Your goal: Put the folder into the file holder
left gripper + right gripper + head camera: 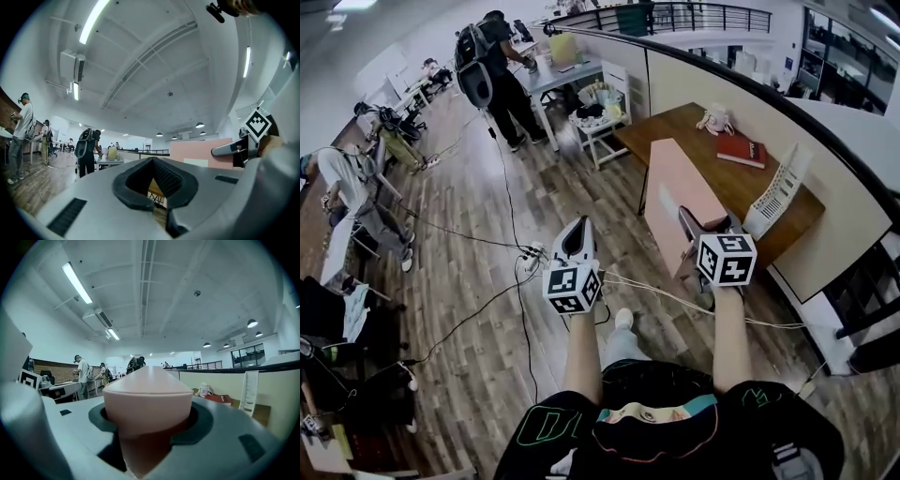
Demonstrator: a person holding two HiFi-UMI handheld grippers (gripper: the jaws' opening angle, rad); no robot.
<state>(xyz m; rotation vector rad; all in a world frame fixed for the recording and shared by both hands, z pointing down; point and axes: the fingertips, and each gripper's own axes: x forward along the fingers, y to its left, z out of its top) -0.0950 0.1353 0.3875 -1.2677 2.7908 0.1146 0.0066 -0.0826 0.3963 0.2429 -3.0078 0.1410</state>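
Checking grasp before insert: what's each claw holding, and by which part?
Right claw is shut on the pink folder, at its near end. Left claw holds nothing.

One pink folder (673,190), one white file holder (778,195), one red book (742,150), one soft toy (715,119). One counter (673,128); two claws, left claw (575,232) and right claw (690,221).

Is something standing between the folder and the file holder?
Nothing visible. Only bare desk lies between the folder, held by the right gripper, and the file holder; the red book lies farther back.
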